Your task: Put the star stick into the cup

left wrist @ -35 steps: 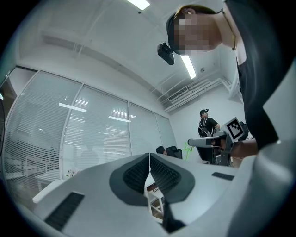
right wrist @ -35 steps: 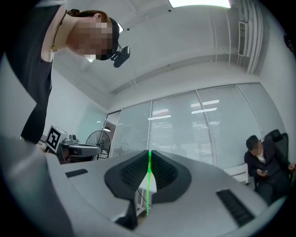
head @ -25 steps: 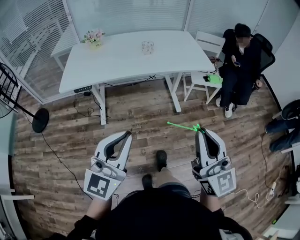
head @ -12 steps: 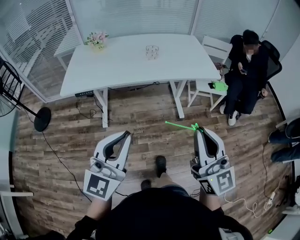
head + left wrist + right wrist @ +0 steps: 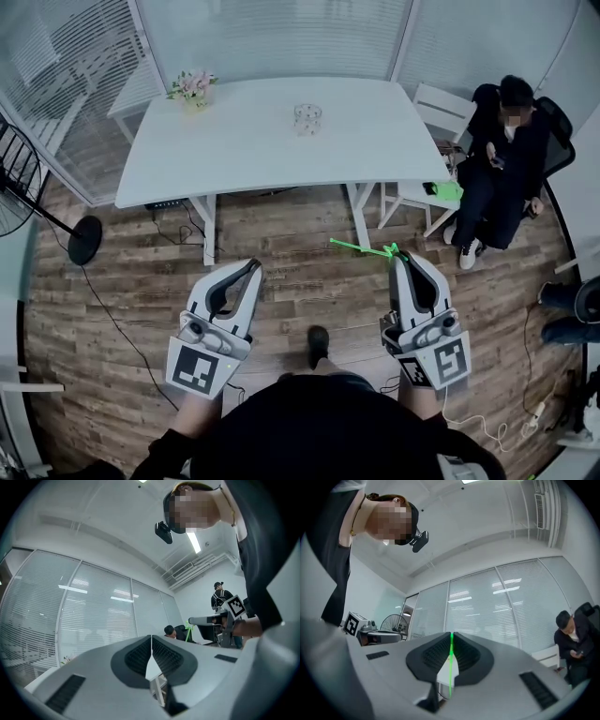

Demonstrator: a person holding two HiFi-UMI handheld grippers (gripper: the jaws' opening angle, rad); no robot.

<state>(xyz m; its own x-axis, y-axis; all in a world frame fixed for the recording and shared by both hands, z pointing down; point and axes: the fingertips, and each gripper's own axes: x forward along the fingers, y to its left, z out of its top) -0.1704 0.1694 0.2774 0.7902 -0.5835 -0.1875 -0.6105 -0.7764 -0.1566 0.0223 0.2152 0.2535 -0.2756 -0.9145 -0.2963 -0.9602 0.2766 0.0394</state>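
Right tongs (image 5: pixel 397 255) tight on the star stick (image 5: pixel 361 248); left tongs (image 5: pixel 255 268) empty, together.

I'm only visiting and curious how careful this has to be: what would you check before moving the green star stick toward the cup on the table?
1. Star stick clamped in right claw: ok.
2. Left claw shut and empty: ok.
3. Cup upright on table: ok.
4. Cup within reach: not ok, open floor lies between.
5. Room inside cup: cannot tell.
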